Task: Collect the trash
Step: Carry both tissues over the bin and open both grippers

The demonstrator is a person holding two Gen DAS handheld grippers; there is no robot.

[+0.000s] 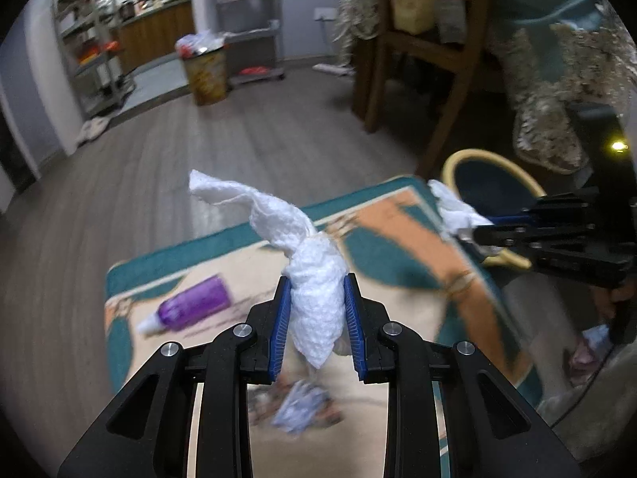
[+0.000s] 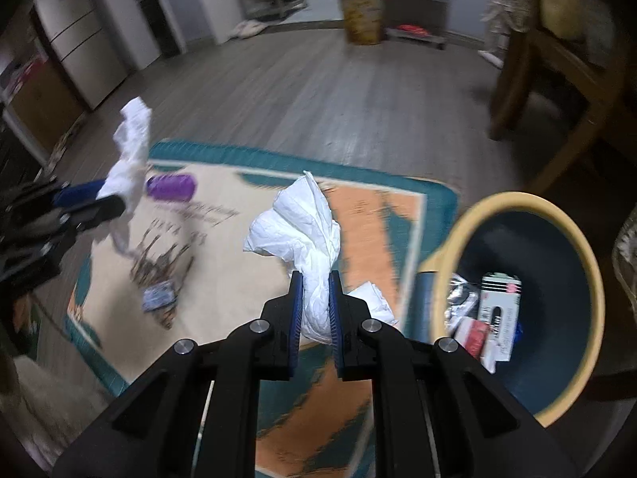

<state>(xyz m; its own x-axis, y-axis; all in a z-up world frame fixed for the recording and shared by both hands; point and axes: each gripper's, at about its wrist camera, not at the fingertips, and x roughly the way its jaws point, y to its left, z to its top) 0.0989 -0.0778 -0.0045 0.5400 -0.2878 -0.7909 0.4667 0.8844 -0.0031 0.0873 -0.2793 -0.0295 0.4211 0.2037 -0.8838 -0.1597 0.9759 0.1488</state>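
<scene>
My left gripper (image 1: pixel 316 290) is shut on a crumpled white paper towel (image 1: pixel 306 255), held up above the patterned rug (image 1: pixel 398 239). My right gripper (image 2: pixel 316 283) is shut on a wad of white tissue (image 2: pixel 306 223). In the right wrist view the left gripper (image 2: pixel 115 205) shows at the left with its towel (image 2: pixel 129 151); in the left wrist view the right gripper (image 1: pixel 473 233) shows at the right with its tissue (image 1: pixel 454 203). A dark blue bin with a yellow rim (image 2: pixel 593 263) stands at the right, holding cartons and wrappers. A purple bottle (image 1: pixel 195 304) and a crumpled wrapper (image 1: pixel 302 406) lie on the rug.
A wooden chair (image 1: pixel 430 40) and a table draped with a lace cloth (image 1: pixel 549 119) stand beyond the bin. A tall yellow bin full of bags (image 1: pixel 205 71) and metal shelves (image 1: pixel 247 20) are at the far wall. Grey wood floor (image 1: pixel 179 151) surrounds the rug.
</scene>
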